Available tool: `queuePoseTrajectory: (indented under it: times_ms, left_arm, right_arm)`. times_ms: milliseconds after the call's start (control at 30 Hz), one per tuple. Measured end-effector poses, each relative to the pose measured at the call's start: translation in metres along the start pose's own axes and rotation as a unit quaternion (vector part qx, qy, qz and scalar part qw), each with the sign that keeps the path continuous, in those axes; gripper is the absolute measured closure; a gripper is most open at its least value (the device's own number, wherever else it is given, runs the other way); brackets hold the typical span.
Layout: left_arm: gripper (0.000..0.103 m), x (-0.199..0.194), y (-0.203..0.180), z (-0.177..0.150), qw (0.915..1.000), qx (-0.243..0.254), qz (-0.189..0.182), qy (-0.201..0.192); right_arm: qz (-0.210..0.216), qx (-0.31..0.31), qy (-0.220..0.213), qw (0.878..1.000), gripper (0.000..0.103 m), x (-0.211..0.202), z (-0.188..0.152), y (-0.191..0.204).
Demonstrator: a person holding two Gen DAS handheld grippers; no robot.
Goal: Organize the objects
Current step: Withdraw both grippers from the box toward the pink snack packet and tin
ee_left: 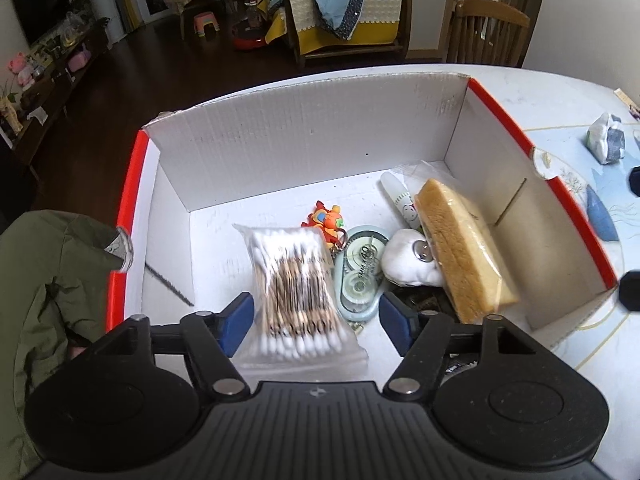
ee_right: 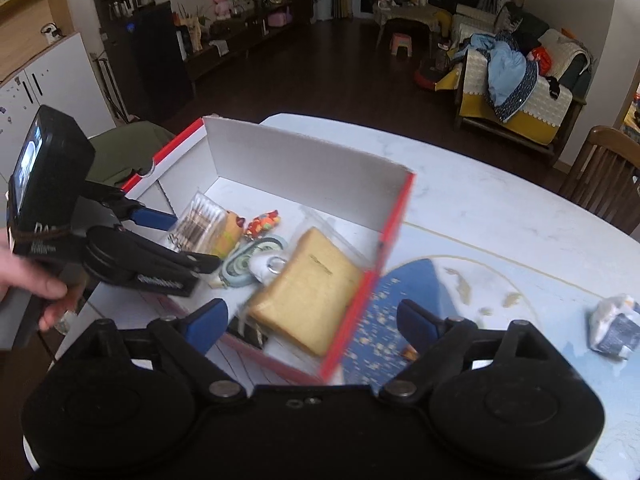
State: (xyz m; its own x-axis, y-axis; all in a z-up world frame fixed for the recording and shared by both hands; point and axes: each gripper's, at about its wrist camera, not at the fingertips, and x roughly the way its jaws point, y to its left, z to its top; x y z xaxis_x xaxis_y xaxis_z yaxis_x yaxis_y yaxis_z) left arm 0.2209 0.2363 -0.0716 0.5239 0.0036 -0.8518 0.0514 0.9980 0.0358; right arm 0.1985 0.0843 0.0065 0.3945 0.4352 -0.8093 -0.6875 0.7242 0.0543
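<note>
**What the frames leave unclear**

Print on the bag of cotton swabs (ee_left: 294, 280) is smeared by blur and unreadable. The wrapped sponge (ee_left: 460, 252) covers part of the white tube (ee_left: 400, 198) and the white rounded object (ee_left: 408, 260), whose identity stays unclear. A dark item (ee_left: 424, 302) beneath the sponge is too hidden to name. In the right wrist view the box's near red edge (ee_right: 360, 308) is motion-blurred, and the left gripper (ee_right: 188, 240) hides part of the box floor. The crumpled wrapper (ee_right: 614, 328) is cut by the frame edge.
</note>
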Motion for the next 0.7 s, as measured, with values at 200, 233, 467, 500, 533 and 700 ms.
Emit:
queuePoseTrajectory:
  times_ms: [200,233,467,500,533,700]
  left_arm:
    - [0.029,-0.018,-0.002,-0.008,0.9997,-0.021,0.0,-0.013]
    - [0.024,-0.022,-0.003,-0.009,0.9995,-0.025,-0.001,-0.017]
    - [0.021,-0.048,-0.021,-0.016,0.9983,-0.043,-0.009,-0.038]
    - [0.02,-0.051,-0.026,-0.016,0.9982,-0.043,-0.01,-0.041]
    - [0.02,-0.055,-0.032,-0.016,0.998,-0.043,-0.012,-0.045]
    - [0.017,-0.069,-0.064,-0.016,0.9971,-0.039,-0.016,-0.064]
  right_arm:
    - [-0.004,0.016,-0.013,1.0,0.008,-0.038,-0.025,-0.038]
    - [-0.004,0.022,-0.013,1.0,0.008,-0.044,-0.03,-0.045]
    - [-0.015,0.046,-0.015,0.999,0.008,-0.071,-0.06,-0.087]
    - [-0.016,0.049,-0.016,0.999,0.008,-0.074,-0.064,-0.093]
    - [-0.017,0.052,-0.017,0.998,0.008,-0.076,-0.068,-0.099]
    - [-0.021,0.06,-0.017,0.998,0.007,-0.082,-0.084,-0.126]
